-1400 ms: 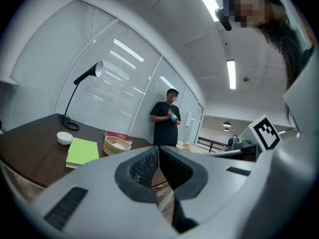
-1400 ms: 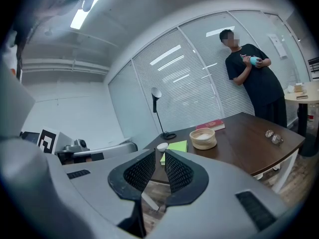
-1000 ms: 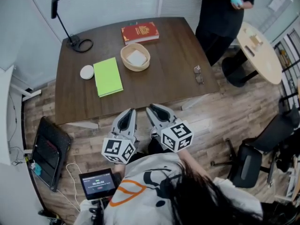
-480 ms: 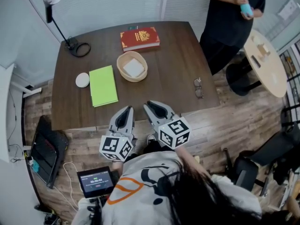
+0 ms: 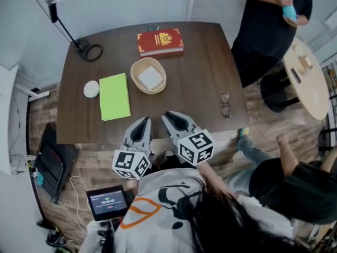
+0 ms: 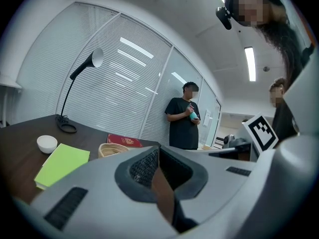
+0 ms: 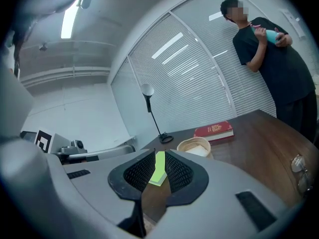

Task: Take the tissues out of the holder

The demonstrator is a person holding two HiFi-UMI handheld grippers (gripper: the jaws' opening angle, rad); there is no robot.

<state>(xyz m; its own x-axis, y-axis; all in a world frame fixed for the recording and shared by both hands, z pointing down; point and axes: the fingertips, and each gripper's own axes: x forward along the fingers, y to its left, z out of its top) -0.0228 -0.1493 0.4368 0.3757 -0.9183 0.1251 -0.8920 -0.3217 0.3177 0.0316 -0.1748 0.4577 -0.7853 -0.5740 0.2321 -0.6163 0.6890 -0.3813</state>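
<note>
A round woven holder (image 5: 136, 79) stands mid-table with white tissues (image 5: 150, 77) lying in it. Both grippers hover side by side at the table's near edge, well short of the holder. My left gripper (image 5: 142, 120) points at the table with its jaws a narrow gap apart and nothing between them. My right gripper (image 5: 168, 115) is slightly open too and holds nothing. The left gripper view (image 6: 158, 156) shows the holder (image 6: 112, 149) low ahead. Through the right gripper (image 7: 159, 166) the holder (image 7: 193, 144) with tissues (image 7: 201, 151) shows to the right of the gap.
A green notebook (image 5: 115, 96) and a small white bowl (image 5: 91, 89) lie left of the holder, with a red book (image 5: 160, 41) behind it. A desk lamp base (image 5: 89, 51) sits back left and glasses (image 5: 225, 104) near the right edge. One person (image 5: 268, 25) stands back right; another (image 5: 284, 178) crouches on the right.
Both grippers have moved forward to the table's near edge. A second person has come into view low on the right.
</note>
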